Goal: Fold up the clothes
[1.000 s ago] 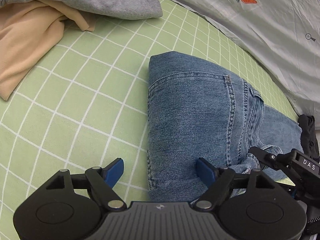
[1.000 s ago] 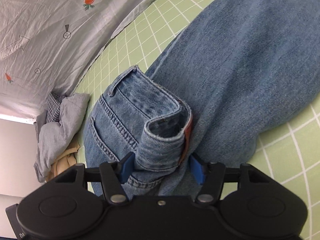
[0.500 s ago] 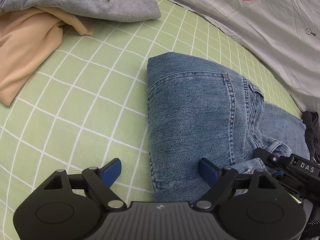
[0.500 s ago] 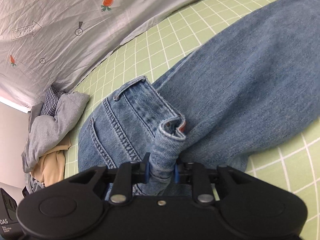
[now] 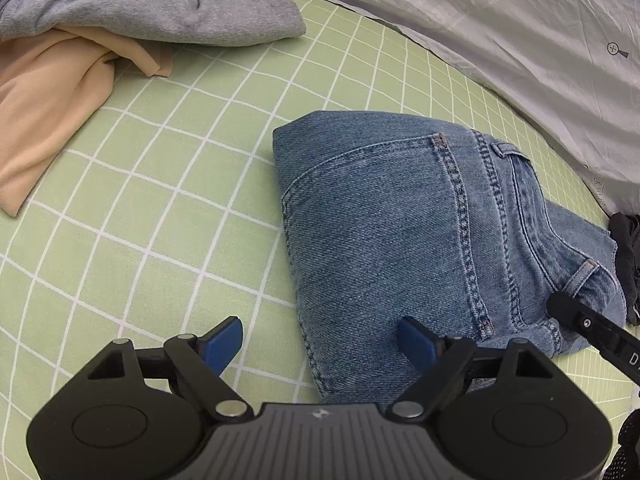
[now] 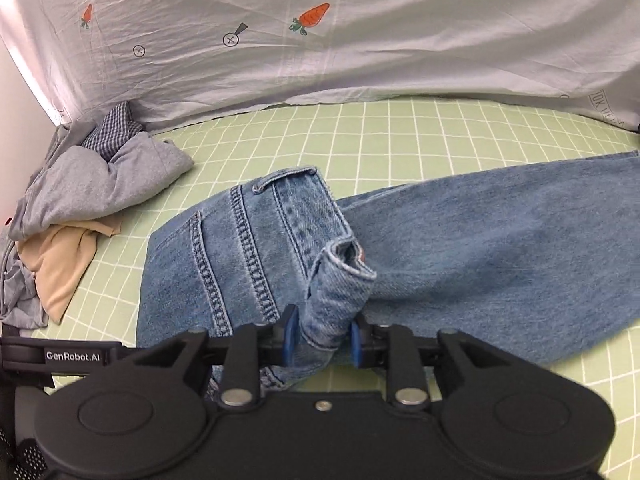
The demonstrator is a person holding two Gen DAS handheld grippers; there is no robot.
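Blue jeans [image 5: 400, 232] lie on the green checked sheet [image 5: 168, 216], back pocket up, with the legs stretching to the right in the right wrist view [image 6: 500, 248]. My left gripper [image 5: 320, 340] is open, its blue fingertips straddling the near left edge of the jeans. My right gripper [image 6: 322, 340] is shut on the bunched waistband corner of the jeans [image 6: 340, 280] and holds it raised. The right gripper's black body shows at the right edge of the left wrist view [image 5: 592, 332].
A pile of grey [image 5: 152, 4] and beige [image 5: 48, 92] clothes lies at the far left; it also shows in the right wrist view [image 6: 92, 200]. A white carrot-print sheet [image 6: 320, 40] rises along the back. A dark garment [image 5: 628, 256] lies at the right edge.
My right gripper closed on the jeans' waistband corner and swung level, lifting the fold. My left gripper stayed open and drew back slightly along the jeans' left edge.
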